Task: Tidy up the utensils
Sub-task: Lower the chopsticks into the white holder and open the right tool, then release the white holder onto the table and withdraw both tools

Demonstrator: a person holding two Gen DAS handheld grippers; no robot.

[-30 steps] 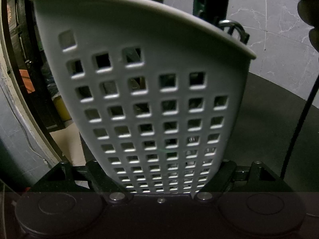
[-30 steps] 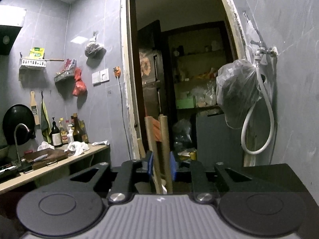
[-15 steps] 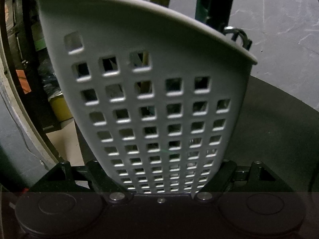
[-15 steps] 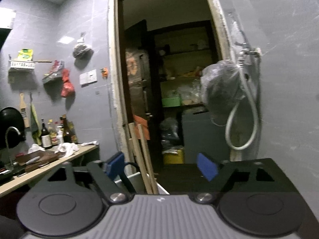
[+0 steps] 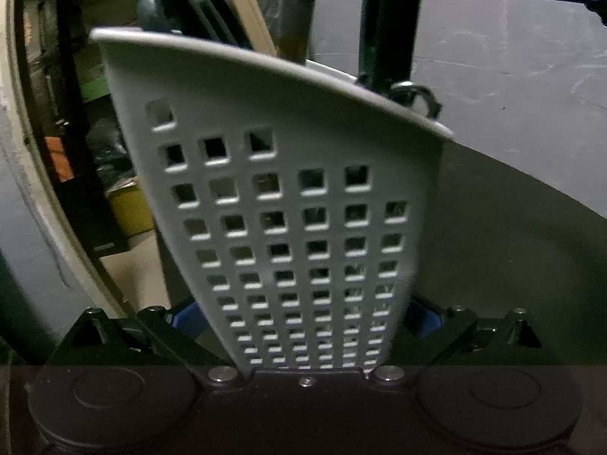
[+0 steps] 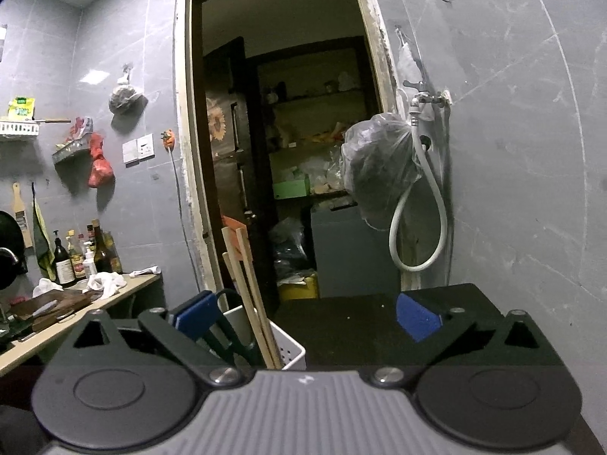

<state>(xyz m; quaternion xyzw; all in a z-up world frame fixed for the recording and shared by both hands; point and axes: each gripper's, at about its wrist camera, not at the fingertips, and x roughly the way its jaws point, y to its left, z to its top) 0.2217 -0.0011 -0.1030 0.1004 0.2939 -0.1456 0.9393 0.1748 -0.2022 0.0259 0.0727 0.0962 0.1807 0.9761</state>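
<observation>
A white perforated utensil basket stands on the black table, filling the left wrist view. It holds wooden chopsticks, dark scissor loops and a green handle. My left gripper straddles the basket's base; its jaws are opening, and the blue pads stand off the basket's sides. My right gripper is also opening, with nothing between its jaws. It hovers to the right of the basket, where the chopsticks lean upright.
A dark doorway opens ahead onto cluttered shelves. A counter with bottles and cloths runs at the left. A plastic bag and a white hose hang from a wall tap at the right.
The right gripper let go of the chopsticks, spread wide and drew off to the right; the chopsticks now stand in the basket. The left jaws parted from the basket's sides.
</observation>
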